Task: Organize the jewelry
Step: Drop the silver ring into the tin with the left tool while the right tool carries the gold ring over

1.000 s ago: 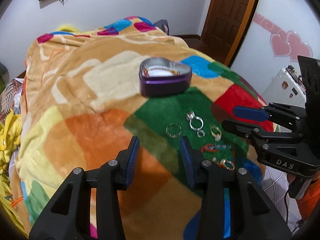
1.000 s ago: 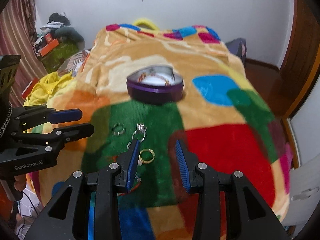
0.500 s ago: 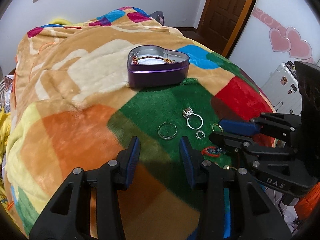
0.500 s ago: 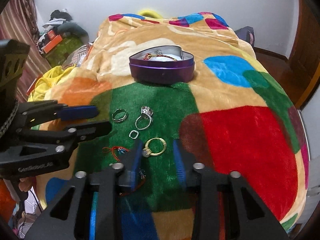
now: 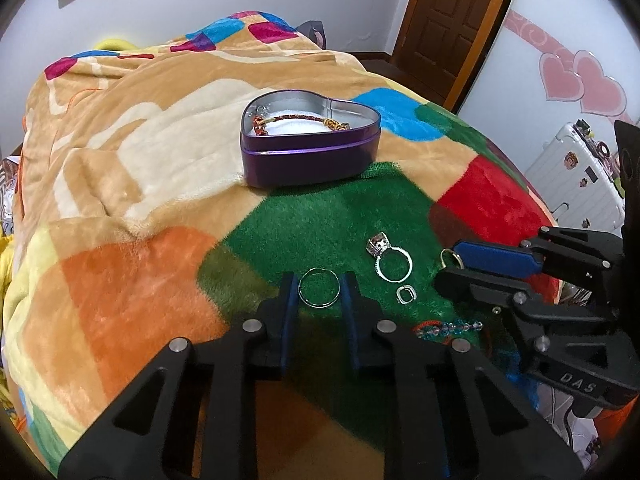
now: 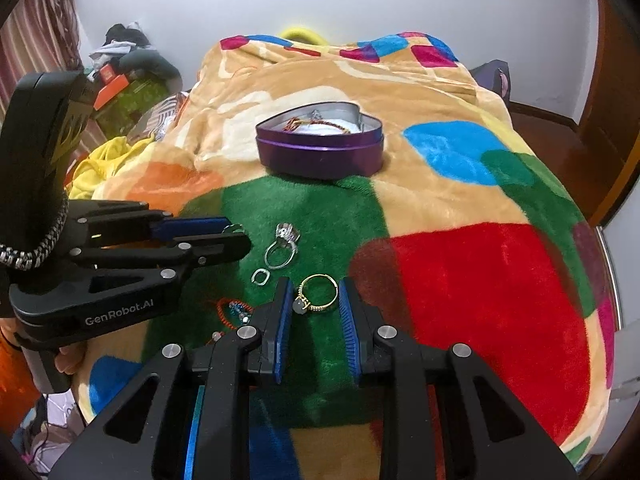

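**Inspector:** Left wrist view first. Landmark is the purple heart tin [image 5: 310, 148], standing on the patchwork blanket [image 5: 132, 184], lid off, with a beaded bracelet [image 5: 298, 120] inside.

**Clerk:** And the left gripper [image 5: 319, 294]?

**Inspector:** Nearer the camera than the tin, on the green patch. Its jaws stand apart with the plain silver ring [image 5: 319, 288] lying between them; I cannot tell whether the pads touch it. To the right of that ring lie a silver ring with a stone [image 5: 390, 258] and a small silver link [image 5: 406, 294]. A red cord with blue beads [image 5: 446, 326] lies further from the tin.

**Clerk:** Right wrist view?

**Inspector:** The tin [image 6: 320, 152] sits at the far edge of the green patch. The right gripper [image 6: 313, 304] is on the near side of it, jaws parted, straddling a gold ring [image 6: 316, 294] that lies flat on the blanket. Contact is not clear. The stone ring [image 6: 282, 246] and the link [image 6: 261, 277] lie between gold ring and tin, leftward. The left gripper [image 6: 236, 238] is seen side-on; its gap is unreadable here.
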`<control>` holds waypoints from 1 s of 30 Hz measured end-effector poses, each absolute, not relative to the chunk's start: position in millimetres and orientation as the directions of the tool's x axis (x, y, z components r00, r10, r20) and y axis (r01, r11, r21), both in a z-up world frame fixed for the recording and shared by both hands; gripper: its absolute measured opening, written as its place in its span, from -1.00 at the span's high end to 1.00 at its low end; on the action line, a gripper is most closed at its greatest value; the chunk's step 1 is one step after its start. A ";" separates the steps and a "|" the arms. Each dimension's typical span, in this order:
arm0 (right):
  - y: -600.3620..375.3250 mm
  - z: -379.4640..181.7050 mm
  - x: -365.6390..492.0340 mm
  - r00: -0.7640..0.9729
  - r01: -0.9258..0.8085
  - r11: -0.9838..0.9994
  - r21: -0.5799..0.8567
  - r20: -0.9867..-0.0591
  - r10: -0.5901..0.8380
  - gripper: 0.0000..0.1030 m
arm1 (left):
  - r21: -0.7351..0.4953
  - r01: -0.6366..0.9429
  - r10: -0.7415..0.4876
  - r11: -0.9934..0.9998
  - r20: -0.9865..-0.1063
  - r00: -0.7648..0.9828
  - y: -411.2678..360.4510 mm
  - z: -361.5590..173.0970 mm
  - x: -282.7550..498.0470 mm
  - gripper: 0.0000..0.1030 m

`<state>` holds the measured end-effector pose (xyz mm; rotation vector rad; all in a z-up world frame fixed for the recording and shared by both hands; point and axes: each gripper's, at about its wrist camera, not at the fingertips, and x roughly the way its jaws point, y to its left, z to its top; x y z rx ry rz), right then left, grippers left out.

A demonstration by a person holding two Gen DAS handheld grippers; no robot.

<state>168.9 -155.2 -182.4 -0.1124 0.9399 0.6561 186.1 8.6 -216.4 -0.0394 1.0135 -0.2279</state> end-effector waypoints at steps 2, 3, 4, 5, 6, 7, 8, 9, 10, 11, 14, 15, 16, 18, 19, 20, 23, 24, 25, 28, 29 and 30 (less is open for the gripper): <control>-157.1 -180.0 169.9 0.420 -0.562 0.806 0.187 -0.775 0.473 0.59 | -0.136 0.167 -0.204 0.977 -0.835 0.512 9.4 -215.1 185.2 0.60; -157.3 -178.8 170.4 0.423 -0.561 0.806 0.187 -0.773 0.473 0.59 | -0.134 0.165 -0.201 0.977 -0.833 0.516 9.7 -213.7 184.2 0.60; -157.6 -177.2 170.8 0.427 -0.559 0.808 0.187 -0.771 0.473 0.59 | -0.132 0.164 -0.199 0.978 -0.831 0.519 10.0 -212.2 183.4 0.59; -157.9 -175.6 170.9 0.431 -0.557 0.809 0.187 -0.768 0.474 0.59 | -0.131 0.163 -0.198 0.978 -0.829 0.523 10.3 -210.4 182.7 0.59; -158.6 -173.0 170.8 0.437 -0.555 0.810 0.186 -0.764 0.475 0.59 | -0.131 0.162 -0.197 0.978 -0.828 0.526 11.4 -208.7 181.9 0.60; -159.2 -170.9 171.4 0.442 -0.554 0.812 0.186 -0.760 0.476 0.59 | -0.128 0.160 -0.195 0.979 -0.825 0.531 12.1 -206.0 181.1 0.60; -159.6 -168.6 172.1 0.447 -0.552 0.813 0.186 -0.757 0.477 0.59 | -0.126 0.159 -0.193 0.979 -0.821 0.537 12.7 -203.4 180.4 0.60; -160.1 -165.9 172.9 0.452 -0.551 0.813 0.188 -0.752 0.480 0.59 | -0.125 0.158 -0.192 0.979 -0.816 0.546 13.7 -199.1 179.3 0.60; -161.1 -162.5 173.6 0.459 -0.548 0.815 0.189 -0.746 0.482 0.59 | -0.124 0.158 -0.192 0.980 -0.811 0.552 14.1 -195.9 178.8 0.60; -162.0 -158.7 174.3 0.468 -0.546 0.817 0.188 -0.740 0.483 0.59 | -0.123 0.158 -0.191 0.980 -0.806 0.560 14.3 -192.1 178.2 0.60; -163.3 -147.5 175.9 0.495 -0.542 0.821 0.180 -0.721 0.485 0.59 | -0.122 0.156 -0.191 0.980 -0.783 0.592 16.4 -177.5 175.6 0.60; -164.0 -144.9 176.6 0.501 -0.542 0.821 0.179 -0.715 0.487 0.59 | -0.121 0.156 -0.191 0.980 -0.778 0.599 16.4 -173.9 175.5 0.60; -164.7 -140.2 177.7 0.512 -0.540 0.823 0.178 -0.706 0.489 0.59 | -0.119 0.156 -0.190 0.981 -0.769 0.610 17.2 -168.6 174.9 0.59; -165.6 -131.9 179.3 0.530 -0.537 0.825 0.176 -0.690 0.492 0.59 | -0.110 0.154 -0.183 0.982 -0.757 0.628 18.2 -160.7 174.4 0.59; -165.9 -128.3 180.4 0.538 -0.536 0.826 0.176 -0.683 0.494 0.59 | -0.106 0.152 -0.180 0.983 -0.748 0.639 19.1 -155.7 174.1 0.59; -166.2 -123.7 181.7 0.547 -0.534 0.827 0.176 -0.673 0.497 0.59 | -0.105 0.151 -0.179 0.983 -0.742 0.646 19.9 -152.3 173.9 0.59; -165.8 -113.4 184.1 0.572 -0.532 0.829 0.171 -0.650 0.501 0.59 | -0.108 0.147 -0.179 0.983 -0.722 0.669 24.0 -140.6 175.3 0.59; -165.3 -111.6 184.8 0.578 -0.532 0.830 0.168 -0.645 0.500 0.59 | -0.107 0.147 -0.179 0.983 -0.713 0.678 25.1 -136.0 176.2 0.59; -164.8 -108.0 185.8 0.587 -0.532 0.831 0.163 -0.636 0.501 0.59 | -0.106 0.147 -0.179 0.983 -0.708 0.684 25.8 -133.9 176.6 0.59; -162.8 -99.8 188.2 0.602 -0.536 0.829 0.160 -0.616 0.508 0.59 | -0.104 0.146 -0.177 0.984 -0.690 0.701 27.8 -125.5 180.9 0.59; -161.8 -97.5 189.5 0.606 -0.538 0.827 0.160 -0.608 0.512 0.59 | -0.104 0.147 -0.178 0.984 -0.686 0.706 28.4 -123.4 181.9 0.59; -161.5 -96.4 190.2 0.609 -0.540 0.826 0.160 -0.604 0.515 0.59 | -0.105 0.148 -0.180 0.983 -0.679 0.711 29.0 -120.9 184.0 0.59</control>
